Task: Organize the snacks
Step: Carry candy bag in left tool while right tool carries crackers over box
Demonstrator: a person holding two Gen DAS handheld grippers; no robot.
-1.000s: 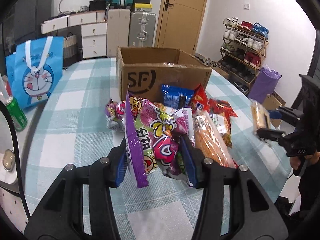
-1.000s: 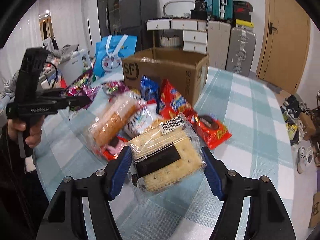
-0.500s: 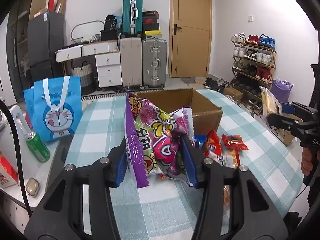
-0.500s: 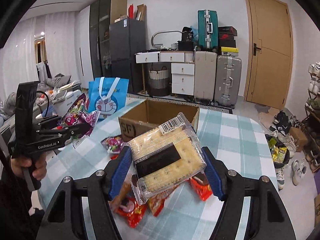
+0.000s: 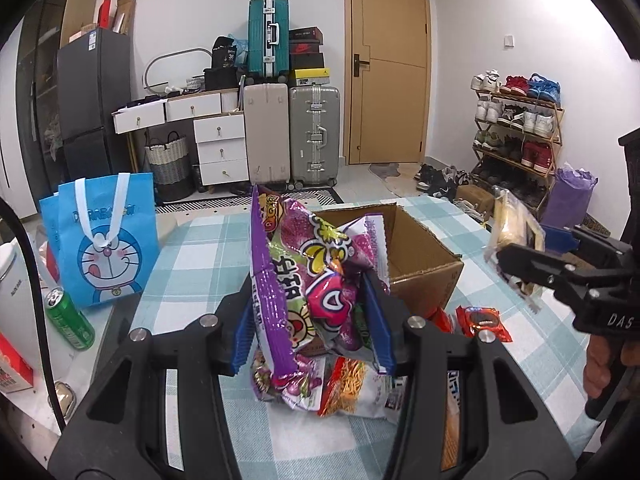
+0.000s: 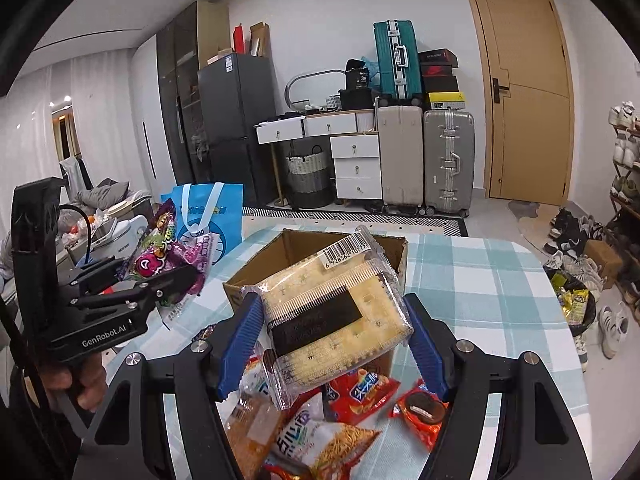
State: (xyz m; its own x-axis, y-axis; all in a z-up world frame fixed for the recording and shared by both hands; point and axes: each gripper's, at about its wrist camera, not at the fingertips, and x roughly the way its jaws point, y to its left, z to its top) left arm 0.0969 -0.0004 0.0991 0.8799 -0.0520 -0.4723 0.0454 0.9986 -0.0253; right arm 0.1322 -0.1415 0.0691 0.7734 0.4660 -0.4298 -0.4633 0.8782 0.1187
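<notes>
Snacks are divided between the two grippers and a loose pile on the checked tablecloth (image 5: 192,264). An open cardboard box (image 5: 424,256) is set on that cloth, beyond the pile, and nothing can be made out inside it from either view. Beside the table's edge a blue cartoon bag (image 5: 100,240) is stood upright, with a green can (image 5: 68,320) just in front of it. A purple candy bag (image 5: 308,292) is clamped upright between the blue pads of the left gripper (image 5: 312,328) and is held above the table, in front of the box. A clear-wrapped cracker pack (image 6: 336,312) with a black band and a barcode label is gripped from both sides by the right gripper (image 6: 332,336) and is carried above the pile, overlapping the box's near edge in the right wrist view. Below it, on the cloth, an orange noodle snack bag (image 6: 336,440), a red chip packet (image 6: 360,396) and a small red cookie packet (image 6: 420,412) are left lying close together.
</notes>
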